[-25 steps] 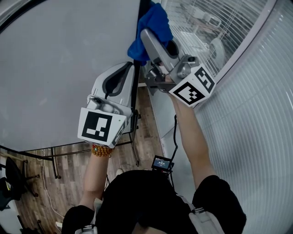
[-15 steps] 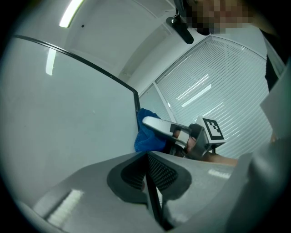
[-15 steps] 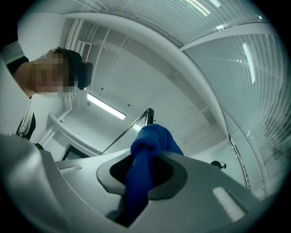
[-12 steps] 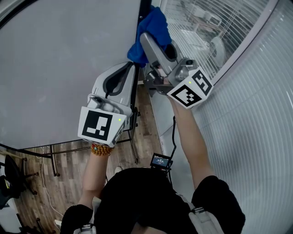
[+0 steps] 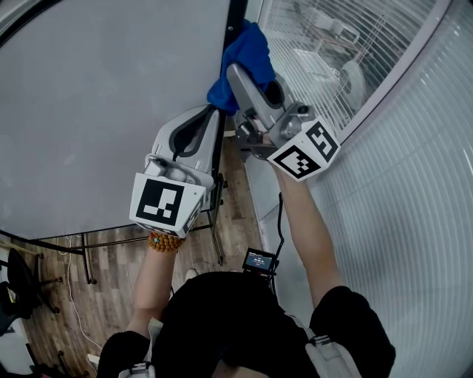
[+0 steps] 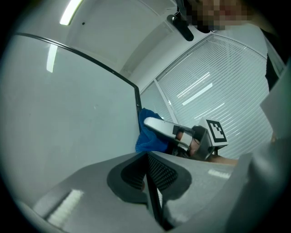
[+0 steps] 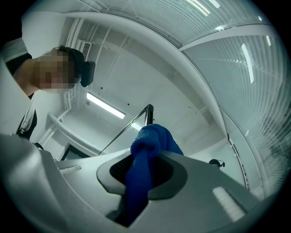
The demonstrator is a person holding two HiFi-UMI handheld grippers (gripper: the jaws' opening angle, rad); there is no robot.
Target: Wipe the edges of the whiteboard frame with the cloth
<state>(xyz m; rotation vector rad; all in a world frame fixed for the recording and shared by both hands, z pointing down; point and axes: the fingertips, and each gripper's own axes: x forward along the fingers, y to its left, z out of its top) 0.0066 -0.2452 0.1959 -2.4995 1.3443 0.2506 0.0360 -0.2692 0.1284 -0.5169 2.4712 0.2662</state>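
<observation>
Cloth (image 5: 247,52) slightly lower along whiteboard frame (image 5: 235,9), clamped in right hand-held gripper (image 7: 142,157); left hand-held gripper (image 6: 147,155) apparently closed.

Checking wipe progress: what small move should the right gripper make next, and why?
Probably slide the cloth on along the frame: the right gripper is shut on it and holds it against that edge, with bare frame showing beyond.

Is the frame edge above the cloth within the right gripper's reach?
Likely yes: the right gripper holds the blue cloth against the whiteboard frame, and the edge above it shows nothing in the way.
</observation>
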